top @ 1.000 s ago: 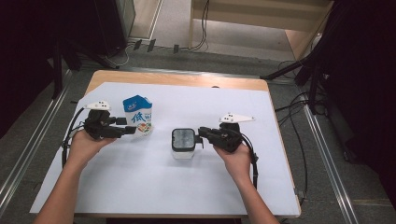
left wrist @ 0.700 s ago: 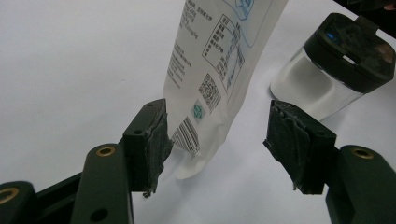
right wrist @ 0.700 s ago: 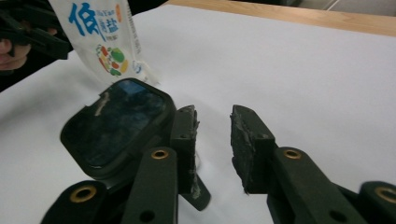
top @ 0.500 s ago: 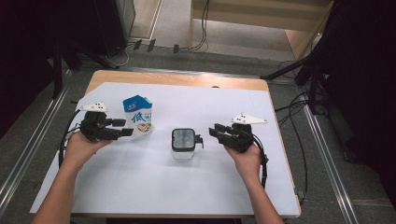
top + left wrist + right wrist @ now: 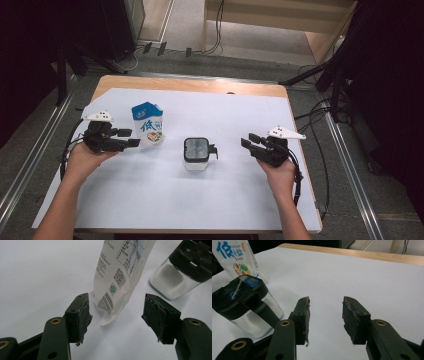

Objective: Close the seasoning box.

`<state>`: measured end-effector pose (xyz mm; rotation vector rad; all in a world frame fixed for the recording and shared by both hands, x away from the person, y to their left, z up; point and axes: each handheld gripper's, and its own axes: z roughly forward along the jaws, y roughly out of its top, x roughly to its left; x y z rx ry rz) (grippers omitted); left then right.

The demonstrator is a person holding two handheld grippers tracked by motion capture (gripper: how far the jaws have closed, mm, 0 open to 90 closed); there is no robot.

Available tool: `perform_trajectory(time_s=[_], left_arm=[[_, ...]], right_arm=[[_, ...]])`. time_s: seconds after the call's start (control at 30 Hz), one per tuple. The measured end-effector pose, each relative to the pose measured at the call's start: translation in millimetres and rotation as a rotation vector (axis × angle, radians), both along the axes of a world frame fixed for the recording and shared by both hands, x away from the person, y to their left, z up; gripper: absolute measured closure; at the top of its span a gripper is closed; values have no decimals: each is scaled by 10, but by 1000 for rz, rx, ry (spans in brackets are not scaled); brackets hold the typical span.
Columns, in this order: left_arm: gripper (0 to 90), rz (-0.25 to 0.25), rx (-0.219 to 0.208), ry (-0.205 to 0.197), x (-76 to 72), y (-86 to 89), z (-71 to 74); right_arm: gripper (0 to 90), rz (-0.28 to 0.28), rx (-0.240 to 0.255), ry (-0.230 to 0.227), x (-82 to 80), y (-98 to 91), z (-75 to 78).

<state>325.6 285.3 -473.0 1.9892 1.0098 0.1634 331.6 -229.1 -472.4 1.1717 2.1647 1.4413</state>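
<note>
White table (image 5: 235,210), upright salt bag (image 5: 148,125) just ahead of parted left gripper (image 5: 129,138), right gripper (image 5: 250,140) just opening, empty.

One white salt bag (image 5: 148,125) just beside the left gripper (image 5: 131,138), one clear jar with black lid (image 5: 196,153) near the right gripper (image 5: 248,140), two grippers, one white sheet (image 5: 165,200), one wooden table (image 5: 190,85)

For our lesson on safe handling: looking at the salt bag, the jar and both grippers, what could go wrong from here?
1. The soft white-and-blue salt bag stands upright between the open pads of the left gripper; a squeeze low at its crimped corner might tip or crumple it.
2. The clear black-lidded jar stands close by; a falling bag could hit it.
3. The right gripper, its jaws just opening, holds nothing.
</note>
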Motion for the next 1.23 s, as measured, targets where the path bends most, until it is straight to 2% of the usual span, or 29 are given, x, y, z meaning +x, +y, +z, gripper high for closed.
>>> perform_trajectory(time_s=[0.2, 0.33, 0.57, 0.73, 1.03, 1.23], left_arm=[[387, 10, 10, -1, -58, 25, -17], [385, 23, 30, -4, -84, 55, -37], [384, 53, 22, 1, -94, 127, -86], [384, 58, 45, 3, -79, 137, -119], [385, 51, 44, 32, -55, 160, -181], [385, 54, 53, 27, -57, 147, -197]], right_arm=[[512, -44, -4, 16, 22, -191, -98], [501, -81, -1, 36, 57, -323, -165], [501, -133, 5, 52, 112, -498, -245], [501, -146, -1, 55, 129, -533, -267], [501, -151, -23, 51, 130, -522, -278], [497, -144, -29, 61, 144, -500, -300]])
